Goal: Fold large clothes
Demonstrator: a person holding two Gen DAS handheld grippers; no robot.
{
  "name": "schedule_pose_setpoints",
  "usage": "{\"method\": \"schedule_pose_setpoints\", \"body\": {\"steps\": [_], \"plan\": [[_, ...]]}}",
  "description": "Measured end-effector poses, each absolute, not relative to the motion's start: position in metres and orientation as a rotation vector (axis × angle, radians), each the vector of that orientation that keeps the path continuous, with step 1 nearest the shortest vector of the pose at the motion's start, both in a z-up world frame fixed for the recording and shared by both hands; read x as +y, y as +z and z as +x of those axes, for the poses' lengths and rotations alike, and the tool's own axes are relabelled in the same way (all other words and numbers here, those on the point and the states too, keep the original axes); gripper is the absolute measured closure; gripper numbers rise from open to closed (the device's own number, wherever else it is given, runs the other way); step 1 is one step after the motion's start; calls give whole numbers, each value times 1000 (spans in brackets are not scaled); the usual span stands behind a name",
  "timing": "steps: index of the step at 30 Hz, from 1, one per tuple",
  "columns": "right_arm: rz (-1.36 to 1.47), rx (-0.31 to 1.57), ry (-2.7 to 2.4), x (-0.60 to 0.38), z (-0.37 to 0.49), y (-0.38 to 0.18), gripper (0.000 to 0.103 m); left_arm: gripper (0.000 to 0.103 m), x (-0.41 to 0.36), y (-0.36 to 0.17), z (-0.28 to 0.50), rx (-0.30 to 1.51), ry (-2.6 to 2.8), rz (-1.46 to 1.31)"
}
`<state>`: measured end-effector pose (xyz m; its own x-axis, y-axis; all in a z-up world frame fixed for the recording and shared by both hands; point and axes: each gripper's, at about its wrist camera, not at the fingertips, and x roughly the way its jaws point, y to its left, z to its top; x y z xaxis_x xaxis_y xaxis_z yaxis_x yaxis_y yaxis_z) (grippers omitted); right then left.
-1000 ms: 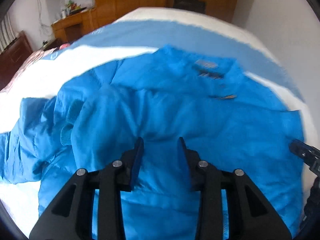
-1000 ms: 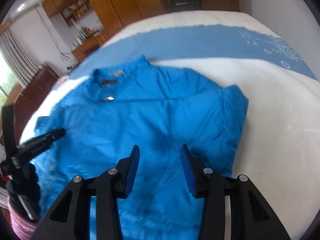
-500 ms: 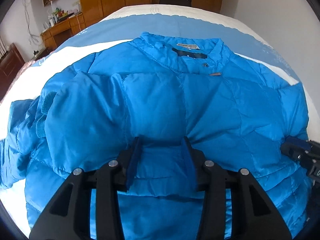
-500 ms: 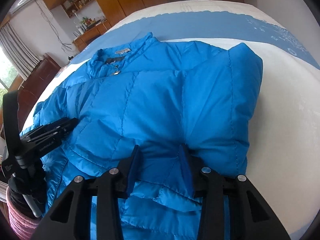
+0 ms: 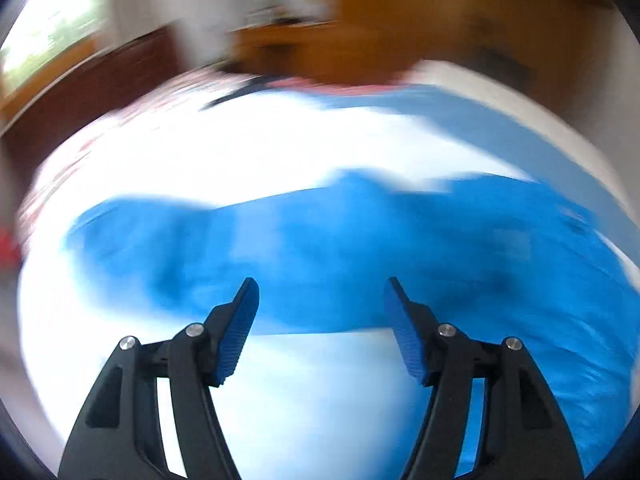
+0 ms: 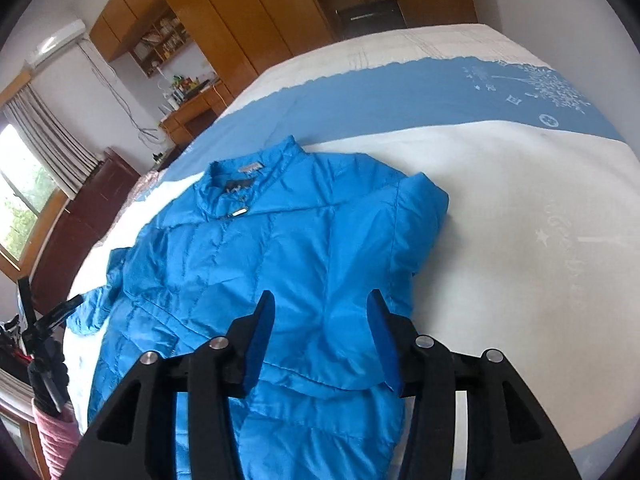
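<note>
Daylight from window (image 6: pixel 24 196); left view motion-blurred, right sharp, fisheye edges dark.

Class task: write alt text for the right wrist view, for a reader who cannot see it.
A blue jacket lies on a white and blue bed, collar away from the camera. The right gripper hangs over its lower part, opening, nothing between its fingers. Wooden cupboards stand behind.

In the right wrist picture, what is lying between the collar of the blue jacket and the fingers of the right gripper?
Only the blue jacket itself: its quilted front with a sleeve folded across. The right wrist view shows nothing else before the right gripper, whose jaws are opening.
</note>
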<state>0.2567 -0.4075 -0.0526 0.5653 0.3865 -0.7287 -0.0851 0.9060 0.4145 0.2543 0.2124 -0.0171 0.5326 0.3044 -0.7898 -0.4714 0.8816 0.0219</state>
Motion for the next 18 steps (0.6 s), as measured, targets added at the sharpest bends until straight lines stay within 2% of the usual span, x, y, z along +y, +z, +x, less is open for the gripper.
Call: {"method": "schedule_pose_setpoints", "body": {"steps": [3,7,16,17,18], "plan": [[337,956,295,-402,260,-59,54,39,298,-26,223,908,689,-307],[326,978,287,-397,265,-66,54,39,369,-43,198,908,784,-496],[314,992,272,-394,269,-73,54,38,424,-67,211,824,678,-746],[310,995,268,-394,270,-75,54,43,426,-68,212,813,678,-749],[306,999,263,-394,271,-77,54,60,427,-69,213,813,687,-739]]}}
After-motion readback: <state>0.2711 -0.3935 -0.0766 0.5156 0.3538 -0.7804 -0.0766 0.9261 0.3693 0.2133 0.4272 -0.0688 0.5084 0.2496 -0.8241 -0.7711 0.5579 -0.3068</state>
